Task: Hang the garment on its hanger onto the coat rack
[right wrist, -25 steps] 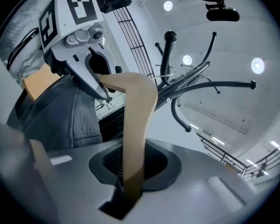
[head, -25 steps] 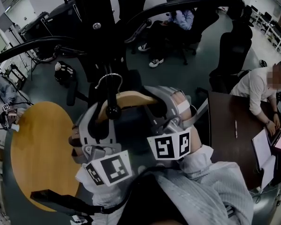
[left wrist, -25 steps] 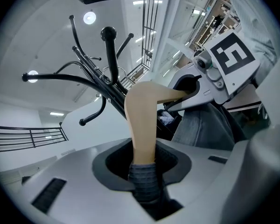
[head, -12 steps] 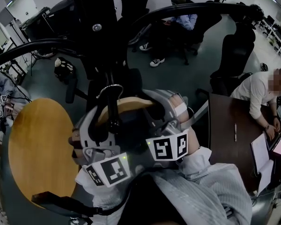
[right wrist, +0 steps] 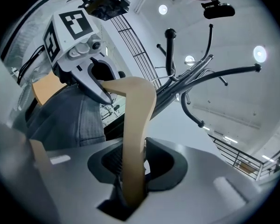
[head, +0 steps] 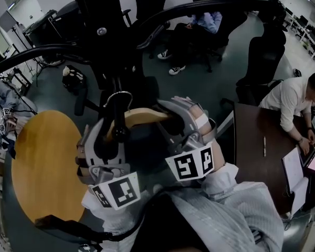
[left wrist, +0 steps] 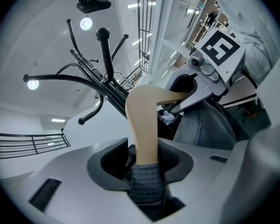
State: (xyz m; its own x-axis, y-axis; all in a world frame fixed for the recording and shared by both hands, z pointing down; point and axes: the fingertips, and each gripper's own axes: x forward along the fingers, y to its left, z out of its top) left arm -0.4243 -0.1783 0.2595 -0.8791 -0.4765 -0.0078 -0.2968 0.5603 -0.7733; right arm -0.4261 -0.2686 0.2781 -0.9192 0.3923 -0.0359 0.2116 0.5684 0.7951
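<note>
Hanger (head: 139, 117) is up at the coat rack (head: 107, 14), just far of the person's chest, w/ the garment (head: 147, 140) draped on it & hanging below. Its metal hook (head: 118, 94) looks looped round an upright peg (head: 119, 117) of the rack. Can't confirm it's fully seated, as the peg covers part of the loop.

The left gripper (head: 106, 136) is at the hanger's left shoulder, the right gripper (head: 173, 121) at its right shoulder. Both sets of jaws are opening. Wood + a bit of ribbed grey fabric sit between the left jaws. Bare wood sits between the right ones w/ a gap showing beside it. So the grip reads as released, not clenched.

Step in hand, as I read it: let go & leave the hanger on the peg. To do it well:
- Open both sides evenly so the hanger doesn't tip.
- Hold the grippers level till the hook takes the weight.
- Draw straight back toward the body, not sideways, so the pads don't drag fabric or swing the hook off.
- Watch the left side esp., since cloth in those jaws may snag.
- The rack's other arms are near, so back out low.
</note>
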